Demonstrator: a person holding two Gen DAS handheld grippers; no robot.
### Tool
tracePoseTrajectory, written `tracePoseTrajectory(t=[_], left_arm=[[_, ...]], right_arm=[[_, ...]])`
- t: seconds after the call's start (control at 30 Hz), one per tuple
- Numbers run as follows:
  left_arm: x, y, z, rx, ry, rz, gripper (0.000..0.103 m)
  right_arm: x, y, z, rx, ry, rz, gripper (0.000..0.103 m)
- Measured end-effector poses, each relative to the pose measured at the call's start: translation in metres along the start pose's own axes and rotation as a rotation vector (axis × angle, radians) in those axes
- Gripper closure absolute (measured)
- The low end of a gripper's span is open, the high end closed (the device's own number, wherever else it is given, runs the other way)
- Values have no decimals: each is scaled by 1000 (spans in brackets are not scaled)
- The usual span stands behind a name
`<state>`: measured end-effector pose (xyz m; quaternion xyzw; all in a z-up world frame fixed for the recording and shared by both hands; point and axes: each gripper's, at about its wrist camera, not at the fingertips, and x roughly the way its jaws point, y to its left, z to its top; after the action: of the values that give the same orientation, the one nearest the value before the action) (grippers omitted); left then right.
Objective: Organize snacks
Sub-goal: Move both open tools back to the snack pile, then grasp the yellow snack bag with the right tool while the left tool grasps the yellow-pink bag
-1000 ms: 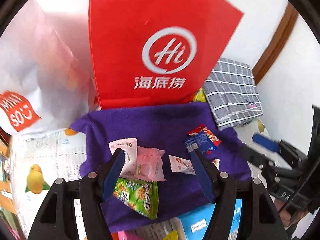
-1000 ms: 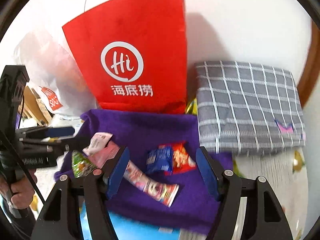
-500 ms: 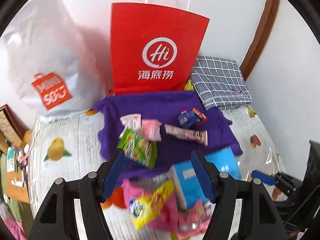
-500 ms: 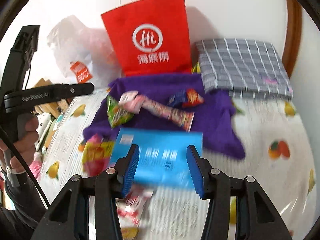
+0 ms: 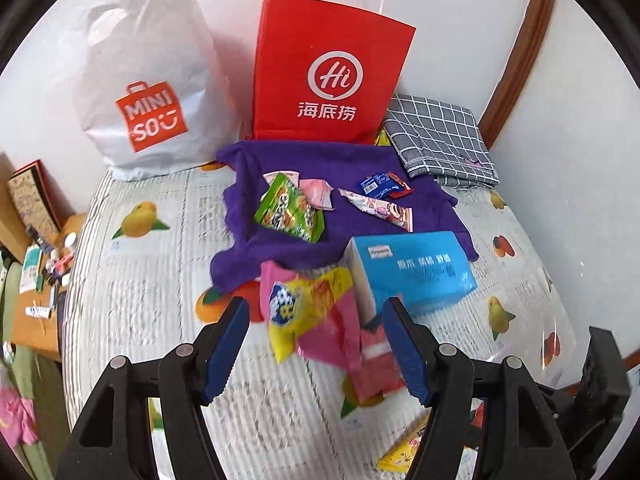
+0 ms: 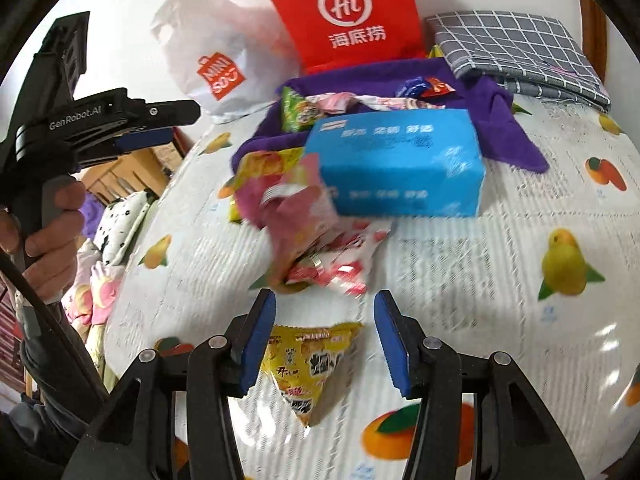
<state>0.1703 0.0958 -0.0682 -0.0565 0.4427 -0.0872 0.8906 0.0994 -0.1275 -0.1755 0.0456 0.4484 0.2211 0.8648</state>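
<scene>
Several snack packets lie on a purple cloth (image 5: 280,160): a green one (image 5: 290,210), a pink one (image 5: 316,194), a long one (image 5: 378,208) and a blue-red one (image 5: 382,184). Nearer, a yellow-pink packet pile (image 5: 312,312) rests beside a blue box (image 5: 412,268). My left gripper (image 5: 316,344) hovers open over that pile, holding nothing. My right gripper (image 6: 326,340) has its jaws opening above a yellow packet (image 6: 308,364) that lies on the tablecloth between them; the pads do not press it. Ahead of it are pink packets (image 6: 304,208) and the blue box (image 6: 400,160).
A red paper bag (image 5: 332,68) and a white plastic bag (image 5: 144,76) stand against the back wall. A folded grey checked cloth (image 5: 440,140) lies at the back right. A hand (image 6: 52,232) holds the left gripper (image 6: 160,124) over the table's left edge.
Both grippers have drawn back from the purple cloth toward the table's front. The blue box, the pink pile and the yellow packet have come into view. The right jaws stand narrower than a second ago.
</scene>
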Motion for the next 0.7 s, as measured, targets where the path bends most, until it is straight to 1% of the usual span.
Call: tracePoseTrajectory(t=[0.07,0.1,0.13,0.2,0.3,0.4,0.47,0.57,0.7], left_arm=[[-4,2,-8,-11,-1,-3,36],[-5,3,-12,-15,0,-5,36],[-5,5,-16,-17,4,-3,36],[-6,7,-22,-21,9,6,36],[-6,7,-28,-31,16,11,36],[-10,7,-31,-44,11,-1,36],[-13,6,-33,-44,3,-5,36],[-16,5,-38,-38,-2,0,36],[-14,9,-47,-37,10,14,36]], right_arm=[[2,7,-9,-29,-12,-43,49],[0,8,-13,-26,-31,-49,49],[-2,7,-17,-6,-46,-33,48],[-4,4,-20,15,-46,-4,48],[-14,2,-22,44,-70,-2,48],[-23,9,-25,37,-78,22,47],[-22,19,-31,7,-67,23,43],[-9,29,-42,-28,-32,2,43],[17,29,-51,-24,32,-34,43]])
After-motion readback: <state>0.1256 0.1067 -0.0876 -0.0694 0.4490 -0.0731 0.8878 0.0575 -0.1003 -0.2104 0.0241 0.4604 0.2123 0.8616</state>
